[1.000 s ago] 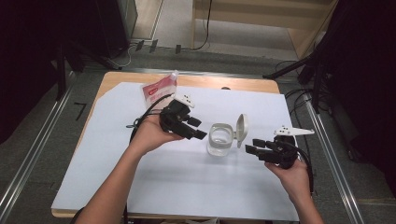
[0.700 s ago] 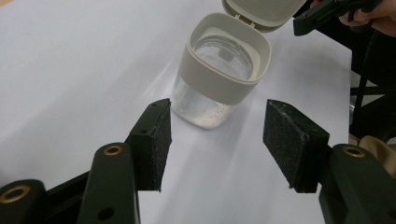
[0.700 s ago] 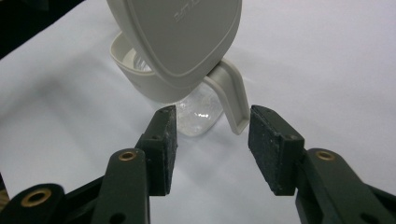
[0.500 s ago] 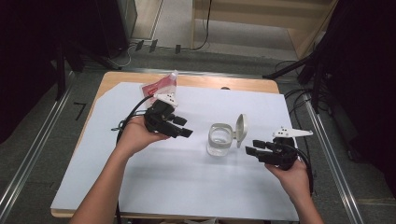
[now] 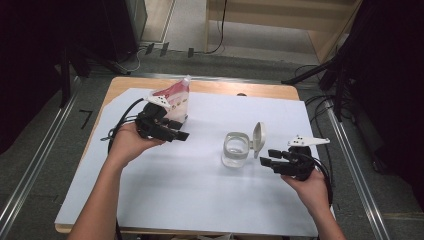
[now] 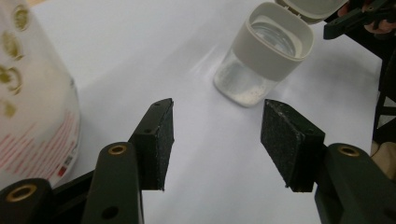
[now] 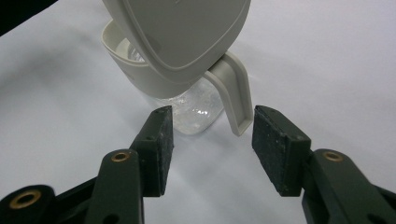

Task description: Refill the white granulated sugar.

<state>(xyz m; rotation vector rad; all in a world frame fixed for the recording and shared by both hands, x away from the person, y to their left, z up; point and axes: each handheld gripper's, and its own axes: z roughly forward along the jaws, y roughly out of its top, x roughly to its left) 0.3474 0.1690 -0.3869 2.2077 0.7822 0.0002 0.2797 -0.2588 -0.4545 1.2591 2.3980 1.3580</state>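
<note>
A clear jar with a pale grey collar stands mid-table, its hinged lid flipped up on the right side. A pouch with red print stands at the back left. My left gripper is open and empty just in front of the pouch, pointing right toward the jar. In the left gripper view its jaws frame bare paper, with the pouch at left and the jar ahead. My right gripper is open just right of the jar. Its jaws hold nothing and face the lid's latch tab.
White paper covers most of the wooden table. Cables trail from both grippers over the table's sides. Metal rails run along the floor on either side, and dark equipment stands at the back left.
My left hand has drawn away from the jar, leftward and toward the back, ending beside the pouch. The right hand and the jar have stayed put.
</note>
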